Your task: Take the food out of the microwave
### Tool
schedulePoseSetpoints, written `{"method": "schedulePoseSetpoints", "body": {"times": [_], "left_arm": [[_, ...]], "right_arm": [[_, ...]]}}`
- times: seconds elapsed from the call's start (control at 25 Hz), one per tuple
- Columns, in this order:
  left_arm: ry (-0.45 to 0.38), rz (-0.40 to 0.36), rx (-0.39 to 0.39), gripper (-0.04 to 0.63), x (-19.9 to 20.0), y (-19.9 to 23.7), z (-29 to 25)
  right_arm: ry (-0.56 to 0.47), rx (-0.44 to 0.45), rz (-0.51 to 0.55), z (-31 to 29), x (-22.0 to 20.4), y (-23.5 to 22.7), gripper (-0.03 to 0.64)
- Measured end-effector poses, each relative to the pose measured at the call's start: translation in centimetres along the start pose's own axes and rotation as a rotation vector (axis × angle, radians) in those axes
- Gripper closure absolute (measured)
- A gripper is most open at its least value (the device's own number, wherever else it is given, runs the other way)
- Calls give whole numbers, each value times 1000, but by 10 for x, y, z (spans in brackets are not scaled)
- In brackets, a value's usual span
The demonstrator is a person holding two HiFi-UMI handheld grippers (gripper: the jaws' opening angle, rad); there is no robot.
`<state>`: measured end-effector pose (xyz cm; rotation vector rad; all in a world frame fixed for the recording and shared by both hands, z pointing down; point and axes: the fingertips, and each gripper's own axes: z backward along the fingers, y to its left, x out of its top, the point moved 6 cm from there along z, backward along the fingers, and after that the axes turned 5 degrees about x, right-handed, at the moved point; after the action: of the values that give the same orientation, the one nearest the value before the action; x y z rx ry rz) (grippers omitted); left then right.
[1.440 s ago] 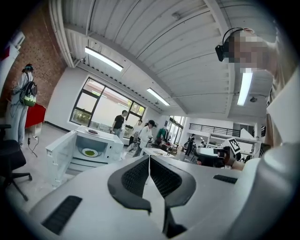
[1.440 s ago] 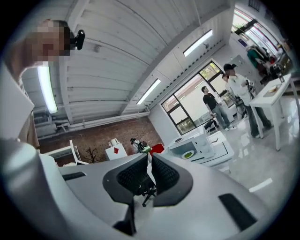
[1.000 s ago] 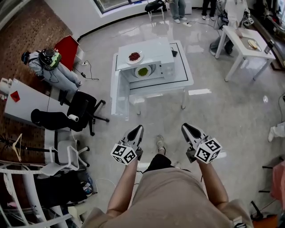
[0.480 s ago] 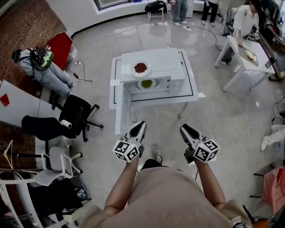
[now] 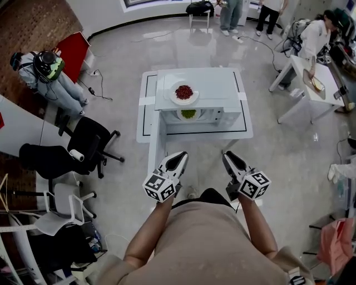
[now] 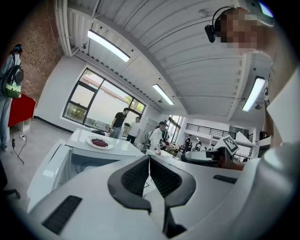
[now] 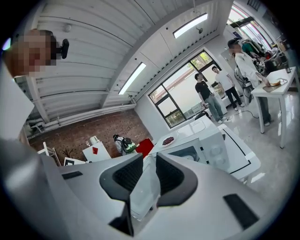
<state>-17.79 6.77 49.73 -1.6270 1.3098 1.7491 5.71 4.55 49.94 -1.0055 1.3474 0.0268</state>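
Note:
A white microwave (image 5: 214, 89) stands on a white table (image 5: 245, 131), its door (image 5: 157, 142) swung open toward me on the left. Inside the cavity sits a plate of green food (image 5: 188, 114). On the microwave's top rests a plate of red food (image 5: 184, 92), which also shows in the left gripper view (image 6: 99, 142) and the right gripper view (image 7: 168, 140). My left gripper (image 5: 181, 156) (image 6: 149, 158) is shut and empty. My right gripper (image 5: 228, 156) (image 7: 149, 157) is open, with nothing between its jaws. Both are held level, short of the table's near edge.
A black office chair (image 5: 92, 139) and a desk stand at the left, near a person with a backpack (image 5: 41, 69). At the right a person (image 5: 317, 36) bends over a small white table (image 5: 311, 75). More people (image 5: 231, 11) stand at the back.
I have walked toward the microwave, so it and the table sit nearer and more centred. Both grippers came forward with me, close to the open door.

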Motion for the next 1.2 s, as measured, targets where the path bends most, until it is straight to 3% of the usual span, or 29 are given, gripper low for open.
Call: {"method": "schedulePoseSetpoints", "body": {"times": [0.28,0.44,0.52,0.64,0.84,1.2], "left_arm": [[-40,-32,58,598,29,18,-21],[-9,-25,85,598,34,32,-46],[9,-13,71,598,41,32,-57],[34,-59,65,598,49,23,-74],[84,-46,161,597,36,45,-101],[132,24,272,597,8,84,-115]], "right_arm": [[32,-4,-42,-46,10,-36,543],[58,-42,-14,-77,5,-79,541],[83,-46,-53,-96,-5,-104,504],[122,-35,-103,-121,-14,-134,483],[213,-31,-136,-176,-47,-174,477],[282,-139,-249,-252,-108,-236,477]]}}
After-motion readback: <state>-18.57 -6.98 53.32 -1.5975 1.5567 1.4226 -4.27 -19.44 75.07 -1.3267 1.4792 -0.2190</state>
